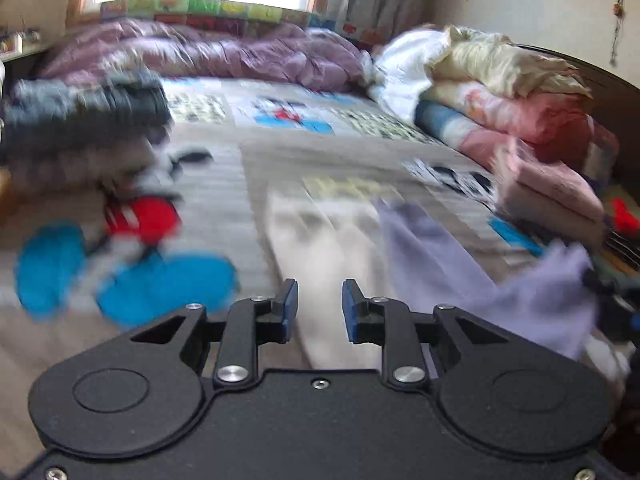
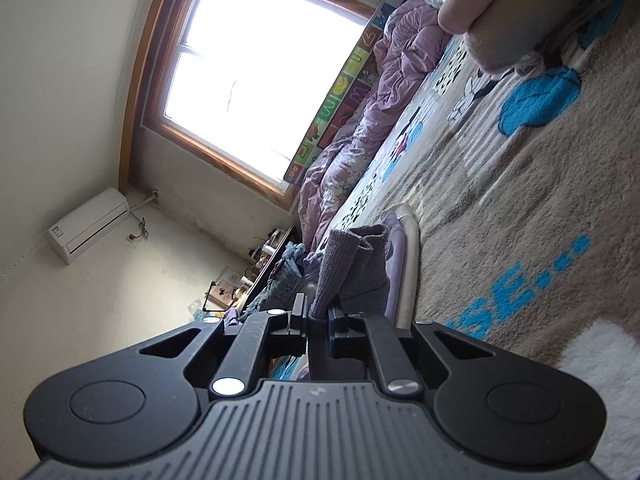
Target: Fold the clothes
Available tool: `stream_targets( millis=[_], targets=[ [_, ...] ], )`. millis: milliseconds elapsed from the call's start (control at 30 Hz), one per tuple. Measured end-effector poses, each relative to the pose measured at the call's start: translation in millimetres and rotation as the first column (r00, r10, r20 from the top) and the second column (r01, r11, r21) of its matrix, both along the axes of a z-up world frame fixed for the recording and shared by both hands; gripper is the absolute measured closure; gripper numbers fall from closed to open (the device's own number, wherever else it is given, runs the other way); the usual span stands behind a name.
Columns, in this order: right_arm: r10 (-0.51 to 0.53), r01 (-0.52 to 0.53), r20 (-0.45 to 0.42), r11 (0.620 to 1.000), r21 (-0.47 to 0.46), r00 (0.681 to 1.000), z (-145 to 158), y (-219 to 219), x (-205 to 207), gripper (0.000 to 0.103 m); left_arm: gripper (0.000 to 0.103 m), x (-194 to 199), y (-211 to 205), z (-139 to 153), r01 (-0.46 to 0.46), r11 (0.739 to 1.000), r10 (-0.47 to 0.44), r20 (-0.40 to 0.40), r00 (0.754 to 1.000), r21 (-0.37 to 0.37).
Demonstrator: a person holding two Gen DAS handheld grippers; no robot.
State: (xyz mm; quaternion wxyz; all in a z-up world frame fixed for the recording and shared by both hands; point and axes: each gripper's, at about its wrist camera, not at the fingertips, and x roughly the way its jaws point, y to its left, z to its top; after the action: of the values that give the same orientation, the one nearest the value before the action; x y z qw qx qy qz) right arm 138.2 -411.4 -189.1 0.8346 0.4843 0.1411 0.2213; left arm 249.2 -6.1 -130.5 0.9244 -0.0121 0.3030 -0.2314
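- Right gripper [image 2: 318, 314], bottom centre of the right wrist view: jaws nearly closed, pinching the ribbed cuff of a purple knit garment [image 2: 354, 264]; the fabric rose between the pads toward frame centre.
- Just right of it, a white garment [image 2: 408, 248] lay on the beige printed blanket [image 2: 520, 200].
- Upper centre: lilac duvet [image 2: 360, 120] along the window [image 2: 260, 72] wall.
- Left gripper [image 1: 320, 308], bottom centre of the left wrist view: jaws a narrow gap apart, nothing between the blue pads [image 1: 290, 304]. View blurred.
- Directly behind the gap, the white garment [image 1: 320, 248] on the blanket; purple garment [image 1: 500, 280] draped lower right, running to the frame edge.
- Right side: stacked folded bedding [image 1: 520, 112]; a dark clothes pile [image 1: 80, 112] at left.
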Motion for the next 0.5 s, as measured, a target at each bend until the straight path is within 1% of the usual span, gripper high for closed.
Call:
stream_targets(
  millis=[33, 67, 167, 233, 300, 333, 367, 400, 500],
  targets=[
    [-0.013, 0.013, -0.002, 1.000, 0.001, 1.000, -1, -1, 0, 0.092, 0.081, -3, -10, -9, 0.018, 0.997, -0.018, -0.006, 1.000, 0.069],
    [-0.026, 0.026, -0.009, 1.000, -0.001, 1.000, -2, -2, -1, 0.092, 0.082, -7, -16, -12, 0.018, 0.993, -0.019, 0.004, 1.000, 0.119],
    [-0.057, 0.057, -0.032, 0.998, -0.006, 0.998, -7, -2, -2, 0.092, 0.082, -29, -14, 1, 0.010, 0.996, -0.015, 0.059, 0.998, 0.083],
    [-0.072, 0.071, -0.031, 0.997, -0.015, 0.997, -7, 0, -3, 0.092, 0.082, -45, -11, 9, -0.011, 0.996, 0.002, 0.101, 0.995, 0.085],
    [-0.081, 0.080, -0.024, 0.997, -0.024, 0.996, -5, 2, -3, 0.092, 0.082, -52, -5, 6, 0.006, 0.998, -0.010, 0.074, 0.997, 0.060],
    [-0.085, 0.085, -0.024, 0.996, -0.026, 0.996, -4, 1, -3, 0.092, 0.081, -56, 0, 4, 0.000, 0.998, -0.003, 0.067, 0.998, 0.057],
    [-0.092, 0.091, -0.026, 0.996, -0.025, 0.995, -4, 1, -3, 0.092, 0.081, -62, 5, 4, -0.025, 0.998, 0.020, 0.076, 0.997, 0.065],
    [-0.100, 0.099, -0.030, 0.995, -0.024, 0.995, -3, 0, -3, 0.092, 0.081, -70, 13, 7, -0.039, 0.998, 0.034, 0.082, 0.996, 0.054],
    [-0.112, 0.112, -0.048, 0.994, -0.009, 0.993, -6, -3, -3, 0.092, 0.081, -87, 34, 15, -0.065, 0.997, 0.068, 0.080, 0.994, -0.048]
  ],
)
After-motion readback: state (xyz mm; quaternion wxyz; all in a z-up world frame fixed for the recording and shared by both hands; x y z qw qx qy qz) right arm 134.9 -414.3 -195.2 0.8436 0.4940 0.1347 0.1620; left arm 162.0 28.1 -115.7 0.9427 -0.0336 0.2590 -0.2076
